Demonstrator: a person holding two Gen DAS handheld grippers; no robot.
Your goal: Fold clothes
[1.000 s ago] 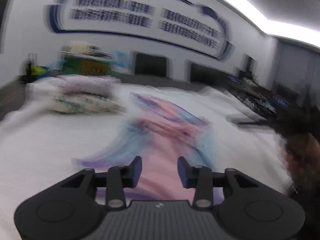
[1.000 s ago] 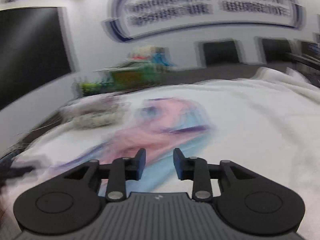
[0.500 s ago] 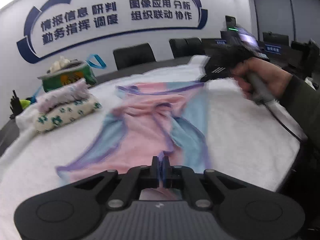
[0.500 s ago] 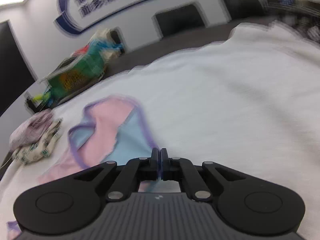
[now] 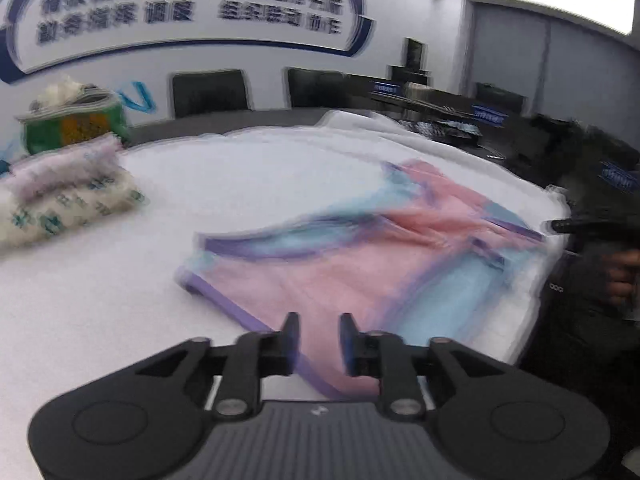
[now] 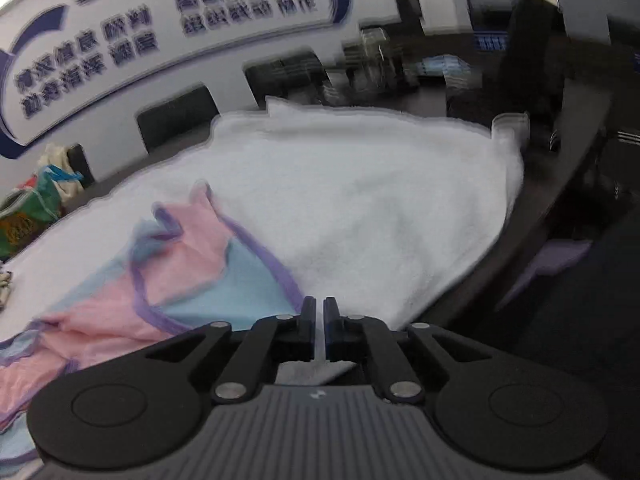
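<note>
Since half second ago: left hand-held gripper (image 5: 319, 334) jaws reopened, now narrow gap over hem, apparently gripping nothing. Right hand-held gripper (image 6: 319, 317) near-closed, empty. Pink-and-blue purple-trimmed garment (image 5: 372, 264) lies crumpled on white-towelled worktop (image 5: 248, 176). Light, limp, unbreakable; pinch purple hem corners.

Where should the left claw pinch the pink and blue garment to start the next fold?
Probably the purple-trimmed hem corner of the garment, approached from the near left side. It lies flat and apart from other folds on the white cover, just ahead of the open left claw.
</note>
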